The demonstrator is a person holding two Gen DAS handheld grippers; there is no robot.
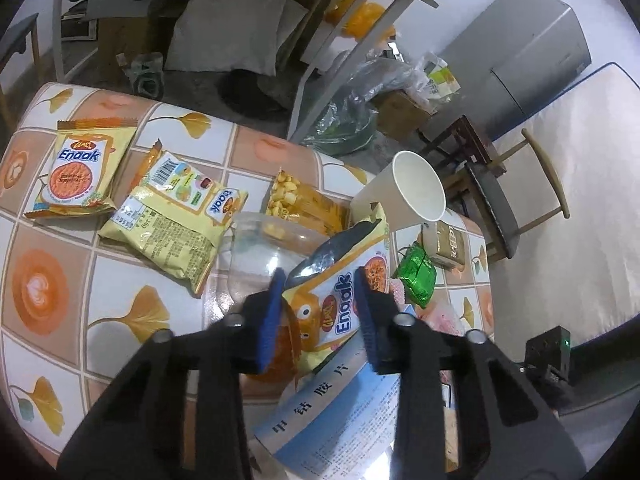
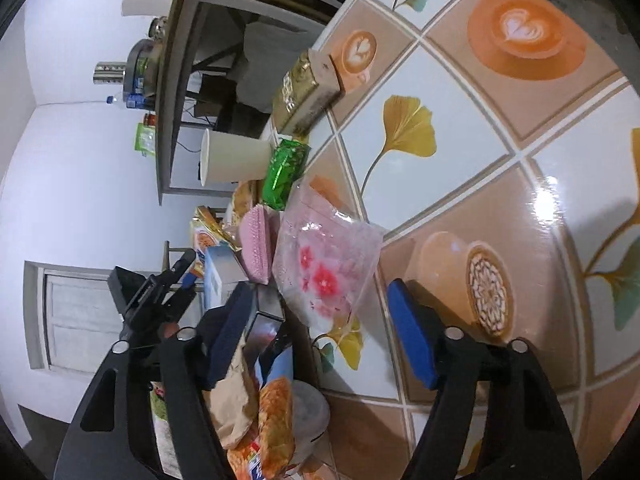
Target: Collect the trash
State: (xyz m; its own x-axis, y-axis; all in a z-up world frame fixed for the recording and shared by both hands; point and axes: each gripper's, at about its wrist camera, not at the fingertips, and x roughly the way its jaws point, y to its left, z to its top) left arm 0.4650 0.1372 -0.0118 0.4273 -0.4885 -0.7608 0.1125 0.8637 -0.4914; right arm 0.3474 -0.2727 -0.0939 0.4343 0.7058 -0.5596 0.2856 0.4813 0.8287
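Note:
In the left wrist view my left gripper (image 1: pixel 320 308) has its blue pads on both sides of an opened yellow Enaak wrapper (image 1: pixel 340 280), which stands up between them; I cannot tell if they pinch it. Under it lie a clear plastic tub (image 1: pixel 256 256) and a blue-and-white paper box (image 1: pixel 332 404). Two more Enaak packets (image 1: pixel 76 176) (image 1: pixel 172 216), a corn snack bag (image 1: pixel 296 200) and a white paper cup (image 1: pixel 408 192) lie on the patterned table (image 1: pixel 52 292). My right gripper (image 2: pixel 320 320) is open over a clear pink flowered bag (image 2: pixel 324 268).
A green foil packet (image 2: pixel 284 170), a gold box (image 2: pixel 304 92) and a pink sponge (image 2: pixel 256 244) lie near the paper cup (image 2: pixel 232 158). Snack wrappers are piled at the right wrist view's bottom (image 2: pixel 272 420). A chair (image 1: pixel 516 200), shelving and bags stand beyond the table.

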